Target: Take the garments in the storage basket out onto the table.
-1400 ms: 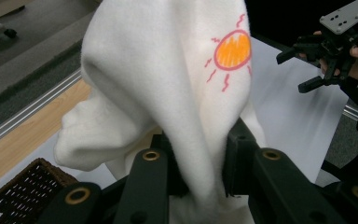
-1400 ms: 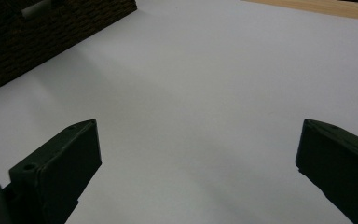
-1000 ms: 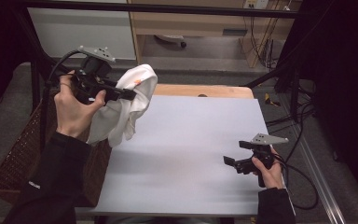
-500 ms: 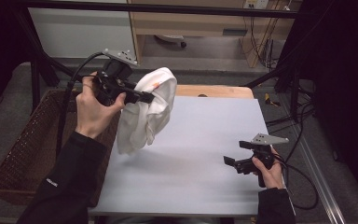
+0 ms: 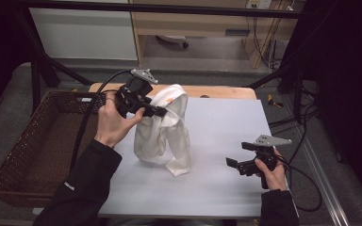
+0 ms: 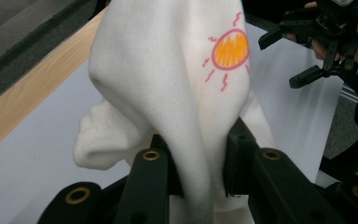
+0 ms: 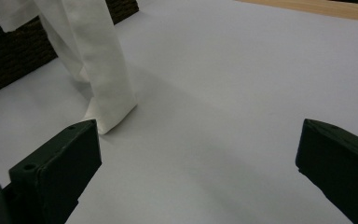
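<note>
Two hand-held grippers work over a pale grey table top (image 5: 226, 141), one in each of a person's hands. The left gripper (image 5: 162, 113) is clenched on a bunched fold of a white cloth garment (image 5: 165, 134), lifted above the left part of the table beside a dark wicker basket (image 5: 42, 146). In the left gripper view the black jaws pinch the soft, fleecy white fabric (image 6: 168, 93) between them, and a hand-drawn orange sun with a red outline and red wavy rays (image 6: 230, 49) shows near the top of the fold. The garment hangs down from the grip in two long limp folds, so its long axis runs roughly vertical; its lower end just meets the table surface and curls toward the person's side. In the right gripper view the hanging fold (image 7: 102, 70) reaches the table with its bottom edge resting there. The right gripper (image 5: 233, 165) sits low over the right near part of the table, well apart from the garment, its jaws spread wide with nothing between them
</note>
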`<state>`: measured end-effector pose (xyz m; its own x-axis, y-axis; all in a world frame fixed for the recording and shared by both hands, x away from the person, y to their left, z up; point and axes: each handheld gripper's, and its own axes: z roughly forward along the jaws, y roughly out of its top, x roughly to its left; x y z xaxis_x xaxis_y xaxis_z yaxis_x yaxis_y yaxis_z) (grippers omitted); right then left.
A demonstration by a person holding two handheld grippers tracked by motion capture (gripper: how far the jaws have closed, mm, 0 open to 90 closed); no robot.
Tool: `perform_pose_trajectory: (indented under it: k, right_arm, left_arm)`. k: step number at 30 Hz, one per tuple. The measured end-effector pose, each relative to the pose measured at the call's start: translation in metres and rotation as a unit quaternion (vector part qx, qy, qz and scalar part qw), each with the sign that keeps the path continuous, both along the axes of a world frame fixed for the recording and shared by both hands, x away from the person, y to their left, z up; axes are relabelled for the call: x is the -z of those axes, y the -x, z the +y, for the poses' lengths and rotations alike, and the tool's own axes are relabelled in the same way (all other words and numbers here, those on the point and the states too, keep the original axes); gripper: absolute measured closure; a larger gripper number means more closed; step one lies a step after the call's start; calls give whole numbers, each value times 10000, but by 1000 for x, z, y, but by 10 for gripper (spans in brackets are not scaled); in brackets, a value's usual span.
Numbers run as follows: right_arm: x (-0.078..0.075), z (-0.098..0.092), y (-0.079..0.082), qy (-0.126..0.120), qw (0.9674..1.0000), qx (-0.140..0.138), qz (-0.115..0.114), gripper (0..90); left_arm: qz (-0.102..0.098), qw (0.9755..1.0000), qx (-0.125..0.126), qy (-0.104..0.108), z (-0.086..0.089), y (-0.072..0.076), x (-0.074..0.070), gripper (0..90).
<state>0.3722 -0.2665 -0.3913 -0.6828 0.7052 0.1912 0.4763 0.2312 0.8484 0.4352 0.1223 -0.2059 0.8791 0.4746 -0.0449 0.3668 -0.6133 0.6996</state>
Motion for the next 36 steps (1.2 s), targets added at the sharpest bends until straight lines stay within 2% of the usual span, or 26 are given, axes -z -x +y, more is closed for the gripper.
perform_pose_trajectory:
  k: [2, 19, 22, 28, 31, 36]
  right_arm:
    - [0, 0, 0, 10, 10000, -2, 9, 7]
    - [0, 0, 0, 16, 10000, -3, -4, 8]
    - [0, 0, 0, 14, 10000, -5, 3, 7]
    - [1, 1, 0, 26, 10000, -9, 7, 8]
    - [1, 0, 0, 22, 10000, -7, -3, 7]
    - [1, 1, 0, 17, 10000, -8, 1, 8]
  left_arm:
    - [28, 10000, -9, 44, 0, 0, 4, 733]
    - [155, 9998, -91, -98, -16, 0, 51, 719]
    - [213, 9996, -92, -129, -19, 0, 61, 713]
    - [414, 9991, -85, -16, -21, -3, 85, 704]
    - [494, 9987, -146, -55, -21, -5, 97, 699]
    - [530, 9983, -216, -106, -21, -5, 109, 657]
